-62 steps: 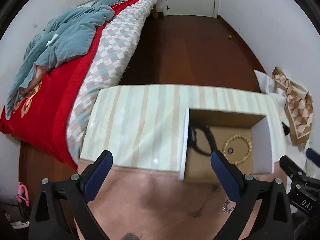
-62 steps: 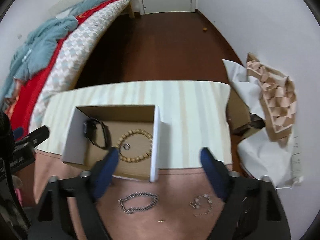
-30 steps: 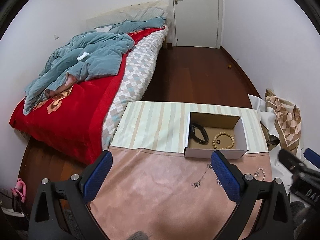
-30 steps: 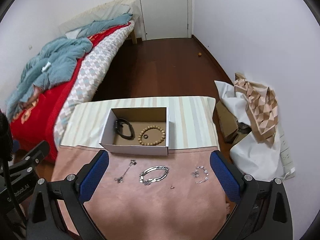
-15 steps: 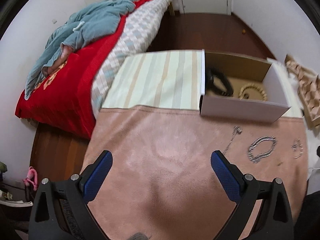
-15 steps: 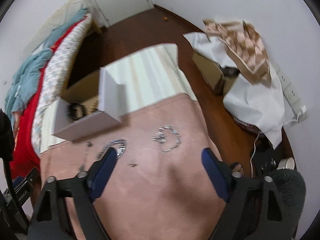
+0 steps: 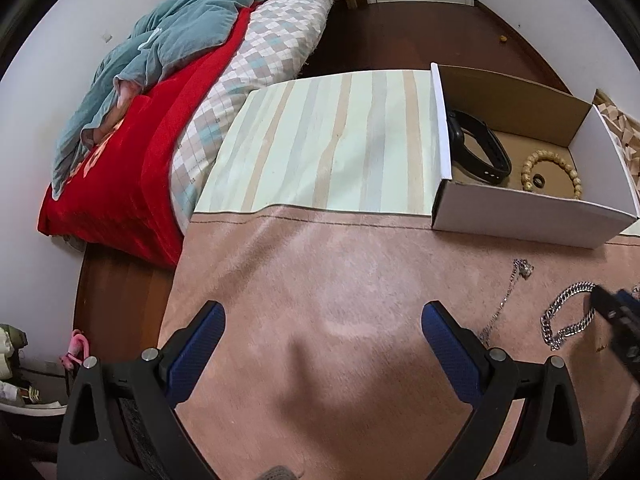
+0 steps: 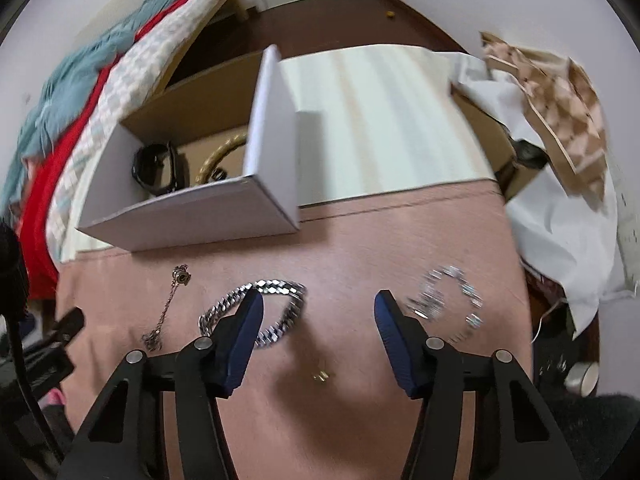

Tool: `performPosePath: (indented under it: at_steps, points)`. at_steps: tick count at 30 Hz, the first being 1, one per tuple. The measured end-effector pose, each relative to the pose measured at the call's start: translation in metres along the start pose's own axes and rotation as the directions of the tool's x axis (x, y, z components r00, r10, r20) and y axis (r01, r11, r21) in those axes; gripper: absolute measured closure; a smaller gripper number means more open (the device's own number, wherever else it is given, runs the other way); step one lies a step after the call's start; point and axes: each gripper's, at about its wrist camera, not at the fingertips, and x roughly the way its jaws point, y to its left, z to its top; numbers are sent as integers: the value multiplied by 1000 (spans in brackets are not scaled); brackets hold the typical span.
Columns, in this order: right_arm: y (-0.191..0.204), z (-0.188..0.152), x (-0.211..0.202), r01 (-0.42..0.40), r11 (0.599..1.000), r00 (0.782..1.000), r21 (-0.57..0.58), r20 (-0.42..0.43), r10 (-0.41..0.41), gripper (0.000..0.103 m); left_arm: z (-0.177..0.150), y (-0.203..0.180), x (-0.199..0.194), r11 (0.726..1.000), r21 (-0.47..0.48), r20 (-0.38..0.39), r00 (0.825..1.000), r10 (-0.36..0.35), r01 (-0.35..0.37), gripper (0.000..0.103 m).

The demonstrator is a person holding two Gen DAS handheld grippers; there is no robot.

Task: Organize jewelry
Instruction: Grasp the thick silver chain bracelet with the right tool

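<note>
An open white cardboard box (image 7: 532, 216) (image 8: 192, 212) holds a black watch (image 7: 478, 152) (image 8: 158, 168) and a beige bead bracelet (image 7: 554, 174) (image 8: 218, 156). On the pink cloth lie a thick silver chain bracelet (image 8: 280, 312) (image 7: 564, 318), a thin necklace with a pendant (image 8: 168, 304) (image 7: 506, 296), a sparkly silver bracelet (image 8: 448, 304) and a small gold earring (image 8: 321, 376). My right gripper (image 8: 319, 306) is open and empty just above the cloth, between the two bracelets. My left gripper (image 7: 323, 318) is open and empty over bare cloth, left of the jewelry.
The pink cloth (image 7: 340, 280) meets a striped cloth (image 7: 340, 140) at the back of the table. A bed with a red cover (image 7: 132, 136) is at the left. White paper and a patterned bag (image 8: 560, 92) lie at the right, beyond the table edge.
Both grippers have come down and forward toward the cloth. The right gripper has swung left, now between the chain bracelet and the sparkly bracelet. Both stay open.
</note>
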Motion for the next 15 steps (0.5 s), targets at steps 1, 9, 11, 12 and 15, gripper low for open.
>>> performPosePath:
  at_steps: [1,9,11,12,15]
  points:
    - [5,0,6,10,1000,1000,-22,-11,-11,54,1,-1,0,1000,4,0,1000,-2,2,2]
    - [12,-6,6,103,989,995,-103,23,-102,96,7,-36,5,995,67,-11,997,-78,79,2]
    - [-4,-2,-1,104,993,994,-50,37,-103,96,9,-51,7,991,91,-21,995,-102,103,2]
    - [-14,0,-4,107,994,994,-17,40,-106,96,10,-59,9,987,106,-30,993,-118,121,3]
    - [-33,4,-10,121,992,991,28,45,-122,96,12,-87,13,973,167,-35,987,-156,159,3]
